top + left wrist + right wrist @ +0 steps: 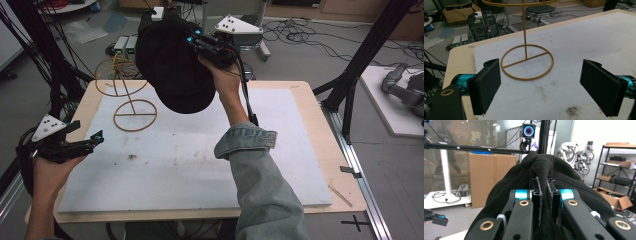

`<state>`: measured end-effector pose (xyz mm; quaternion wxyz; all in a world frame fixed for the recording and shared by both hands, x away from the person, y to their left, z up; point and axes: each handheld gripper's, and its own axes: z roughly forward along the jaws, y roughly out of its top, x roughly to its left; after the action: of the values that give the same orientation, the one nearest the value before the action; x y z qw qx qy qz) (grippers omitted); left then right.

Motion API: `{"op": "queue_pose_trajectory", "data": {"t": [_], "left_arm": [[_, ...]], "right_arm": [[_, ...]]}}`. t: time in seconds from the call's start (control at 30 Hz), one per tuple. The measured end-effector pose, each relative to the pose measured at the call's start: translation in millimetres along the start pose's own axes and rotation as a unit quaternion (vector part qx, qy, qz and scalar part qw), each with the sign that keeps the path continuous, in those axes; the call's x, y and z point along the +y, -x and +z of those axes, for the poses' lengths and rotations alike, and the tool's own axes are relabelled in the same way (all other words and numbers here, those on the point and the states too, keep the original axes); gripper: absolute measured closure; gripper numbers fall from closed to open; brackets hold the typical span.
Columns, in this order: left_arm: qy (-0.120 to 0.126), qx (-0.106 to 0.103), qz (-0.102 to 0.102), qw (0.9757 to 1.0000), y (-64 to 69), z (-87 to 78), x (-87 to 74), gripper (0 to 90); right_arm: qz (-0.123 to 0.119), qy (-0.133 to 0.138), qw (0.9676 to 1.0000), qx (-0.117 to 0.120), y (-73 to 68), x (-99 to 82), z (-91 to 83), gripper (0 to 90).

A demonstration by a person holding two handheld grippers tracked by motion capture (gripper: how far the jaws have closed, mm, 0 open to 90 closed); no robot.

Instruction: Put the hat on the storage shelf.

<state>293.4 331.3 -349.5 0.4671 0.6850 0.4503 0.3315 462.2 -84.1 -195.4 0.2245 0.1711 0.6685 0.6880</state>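
My right gripper is raised above the far side of the table with its jaws pinched tight on a fold of a black hat. In the right gripper view the cloth bunches up between the closed jaws and spreads out on both sides, so I cannot see the table or anything below the hat from there. From the high view the hat hangs off the gripper toward my left and covers the top of the yellow wire stand; only part of the stand's upper ring shows beside the hat, and I cannot tell whether hat and stand touch.

My left gripper hovers low at the near left edge of the white mat, jaws spread wide and holding nothing. Its own view gives what the high view lacks: the stand's round base lies flat on the mat just ahead of the open jaws, with the thin post rising from its crossbar. The upper ring is cut off at the top of that view. A dark smudge marks the mat close to one jaw.
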Motion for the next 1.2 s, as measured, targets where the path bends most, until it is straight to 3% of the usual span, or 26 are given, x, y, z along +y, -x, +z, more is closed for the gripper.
{"op": "queue_pose_trajectory", "data": {"t": [0.57,1.0,1.2], "left_arm": [[0.001,0.016,-0.005,0.9999,-7.2,-18.7,-5.9,17.2],[0.005,0.027,-0.012,0.9995,-14.0,-33.8,-9.8,17.2],[0.009,0.032,-0.015,0.9993,-16.1,-39.9,-10.7,17.2]], "right_arm": [[0.013,0.011,0.9989,0.044,-18.8,3.3,36.4,86.4],[0.026,0.004,0.9965,0.079,-37.8,1.5,76.2,86.3],[0.036,-0.002,0.9959,0.083,-41.4,-4.9,90.3,86.3]]}}
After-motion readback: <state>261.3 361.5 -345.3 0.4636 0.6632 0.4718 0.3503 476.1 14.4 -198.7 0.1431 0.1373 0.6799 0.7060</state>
